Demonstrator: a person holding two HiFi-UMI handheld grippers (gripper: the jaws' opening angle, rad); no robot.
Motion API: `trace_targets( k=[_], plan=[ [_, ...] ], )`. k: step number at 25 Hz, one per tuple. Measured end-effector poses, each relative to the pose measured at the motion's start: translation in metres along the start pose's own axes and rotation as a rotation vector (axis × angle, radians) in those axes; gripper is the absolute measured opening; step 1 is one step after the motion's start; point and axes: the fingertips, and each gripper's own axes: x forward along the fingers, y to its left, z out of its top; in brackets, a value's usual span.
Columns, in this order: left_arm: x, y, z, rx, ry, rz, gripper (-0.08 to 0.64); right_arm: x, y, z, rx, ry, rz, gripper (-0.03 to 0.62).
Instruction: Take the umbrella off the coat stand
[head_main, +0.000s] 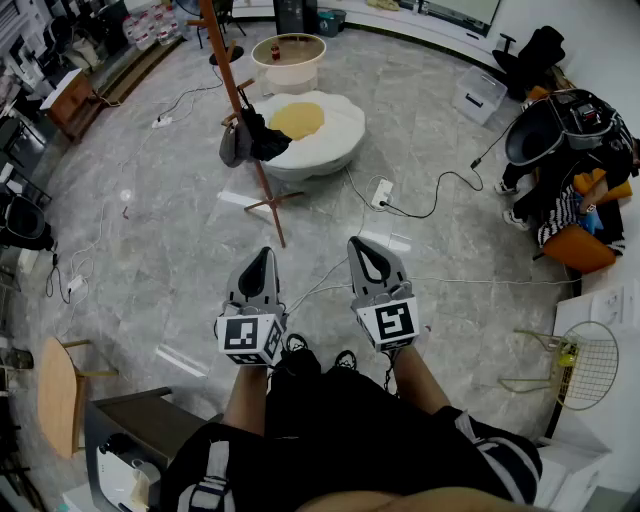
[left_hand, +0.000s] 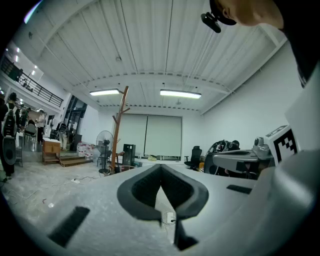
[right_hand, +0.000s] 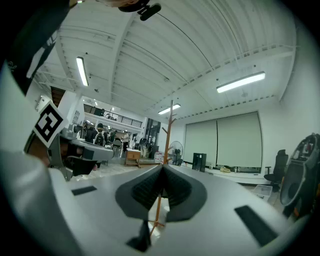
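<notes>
The wooden coat stand (head_main: 243, 112) rises from the grey floor ahead of me, and its feet spread out at the bottom. A dark folded umbrella (head_main: 263, 137) hangs on it at mid height, next to a grey bag (head_main: 234, 146). My left gripper (head_main: 263, 253) and right gripper (head_main: 361, 243) are held side by side, well short of the stand. Both are shut with nothing in them. The stand (left_hand: 118, 129) shows far off in the left gripper view, above the shut left gripper (left_hand: 161, 166). In the right gripper view the stand (right_hand: 169, 131) lines up behind the shut right gripper (right_hand: 162, 166).
A white egg-shaped cushion (head_main: 322, 140) and a round tub (head_main: 288, 62) lie behind the stand. A power strip (head_main: 381, 192) and cables cross the floor ahead. Black chairs (head_main: 560, 130) and a racket (head_main: 585, 365) are at the right, a wooden stool (head_main: 58, 392) at the left.
</notes>
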Motion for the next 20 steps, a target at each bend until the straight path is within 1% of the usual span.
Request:
trace_targets(
  k=[4, 6, 8, 11, 17, 20],
  plan=[
    [0.012, 0.009, 0.0, -0.01, -0.006, -0.004, -0.002, 0.013, -0.011, -0.005, -0.014, -0.024, -0.003, 0.005],
    [0.015, 0.015, -0.002, -0.019, -0.001, -0.009, -0.002, 0.018, -0.011, -0.005, -0.004, -0.059, -0.002, 0.005],
    [0.019, 0.023, -0.006, -0.022, 0.007, -0.017, -0.002, 0.023, -0.009, -0.005, 0.005, -0.068, 0.008, 0.005],
    [0.027, 0.036, -0.01, -0.021, 0.017, -0.034, -0.002, 0.035, -0.007, -0.013, -0.021, -0.038, 0.019, 0.011],
    [0.041, 0.069, -0.021, -0.046, 0.032, -0.077, -0.002, 0.061, 0.001, -0.025, -0.027, 0.007, 0.005, 0.068],
    [0.045, 0.089, -0.03, -0.056, 0.045, -0.088, -0.002, 0.076, 0.008, -0.033, 0.022, 0.027, 0.006, 0.095]
  ],
)
